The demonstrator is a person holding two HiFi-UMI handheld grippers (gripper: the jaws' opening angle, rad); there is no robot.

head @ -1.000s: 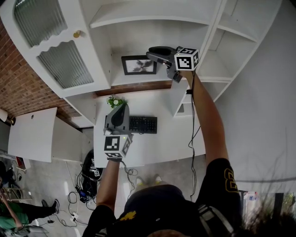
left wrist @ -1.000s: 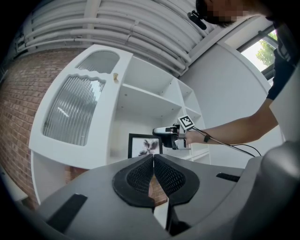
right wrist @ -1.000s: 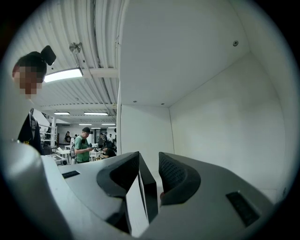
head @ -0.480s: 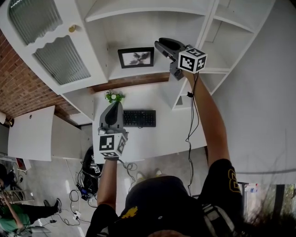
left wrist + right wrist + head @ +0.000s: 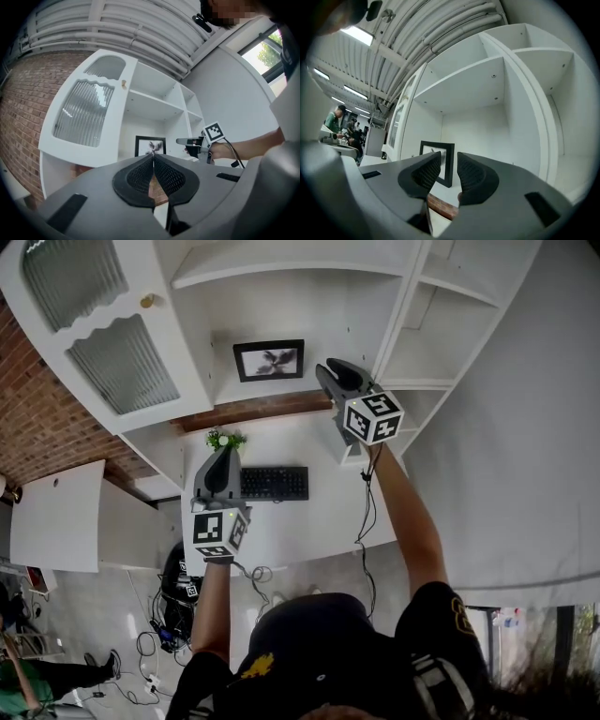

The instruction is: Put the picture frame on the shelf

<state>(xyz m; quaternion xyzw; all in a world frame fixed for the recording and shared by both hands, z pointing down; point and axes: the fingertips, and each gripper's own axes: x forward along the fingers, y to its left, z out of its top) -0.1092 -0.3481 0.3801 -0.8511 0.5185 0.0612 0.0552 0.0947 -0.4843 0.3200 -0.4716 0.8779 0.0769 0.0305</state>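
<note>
**Item 1, right gripper** (image 5: 325, 369). Jaws apart by a narrow gap and just lately closing, with nothing between them. The frame (image 5: 269, 360) shows only through the gap, well beyond the pads. Change noted: a second ago this gripper was close against the frame's right edge. It now sits off to the frame's right and nearer to me, clear of it.

**Item 2, frame.** Stands upright on the shelf (image 5: 251, 396), picture facing out, touched by neither gripper. I cannot tell whether it leans on the back wall. Judgement: it has been let go and keeps its place unaided, so the placing looks done and only the pull-back remains.

**Item 3, right arm.** Stretched long from my shoulder toward the frame. The gripper points roughly level and aims a little to the frame's right, marker cube turned back to me, cable hanging under the forearm.

**Item 4, left gripper** (image 5: 225, 452). Jaws together, pads meeting, nothing caught in them. It is held well below the frame and a little to its left, its tips aimed up toward the frame.

**Item 5, left arm.** Bent and low, forearm rising from my body, wrist straight.

**Item 6, surroundings.** All on the desk (image 5: 309, 521) below the frame:
- plant (image 5: 223, 439), closest under the frame
- keyboard (image 5: 274, 483), just to the right of the left gripper
</note>
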